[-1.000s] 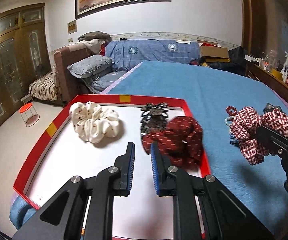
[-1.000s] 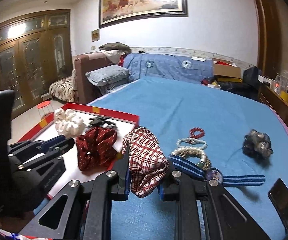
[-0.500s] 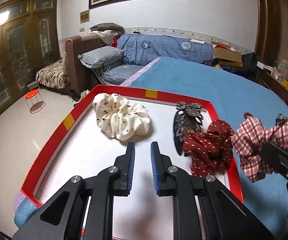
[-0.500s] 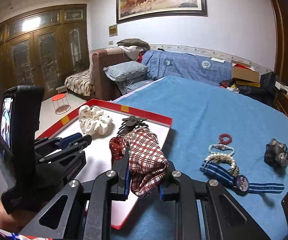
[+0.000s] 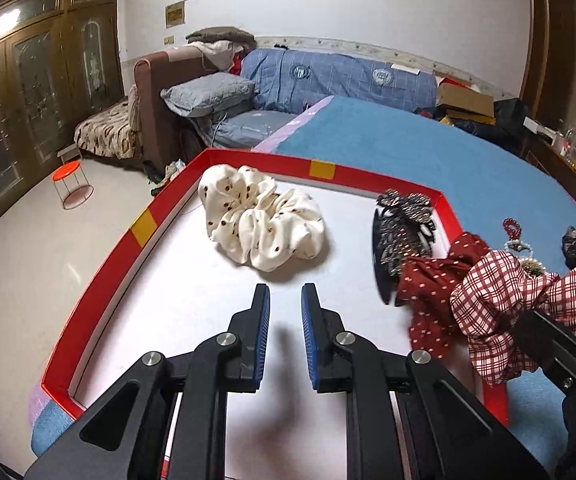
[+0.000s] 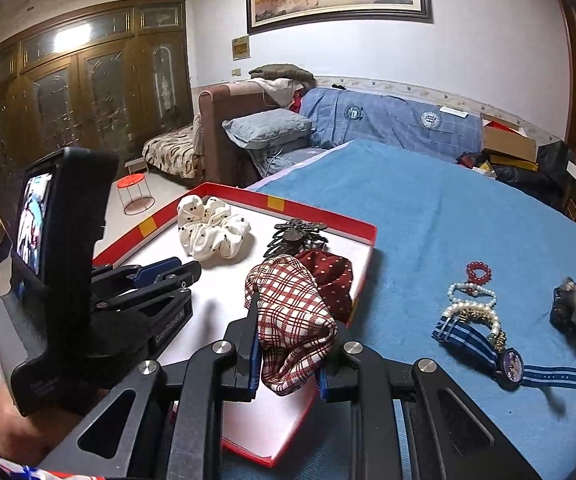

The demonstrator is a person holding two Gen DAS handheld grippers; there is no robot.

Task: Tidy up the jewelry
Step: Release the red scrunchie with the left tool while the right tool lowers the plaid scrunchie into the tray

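Note:
A red-rimmed white tray lies on the blue bed and also shows in the right wrist view. In it lie a cream dotted scrunchie, a dark beaded hair clip and a dark red dotted scrunchie. My right gripper is shut on a red plaid scrunchie and holds it over the tray's right edge; it also shows in the left wrist view. My left gripper hovers over the tray's bare middle, empty, with its jaws a narrow gap apart.
On the blue bedspread right of the tray lie a red bead bracelet, pearl bracelets, a blue striped watch and a dark hair piece. A sofa stands beyond the bed.
My right gripper has carried the plaid scrunchie leftward to the tray's right edge. My left gripper has shifted left over the tray, jaw gap unchanged.

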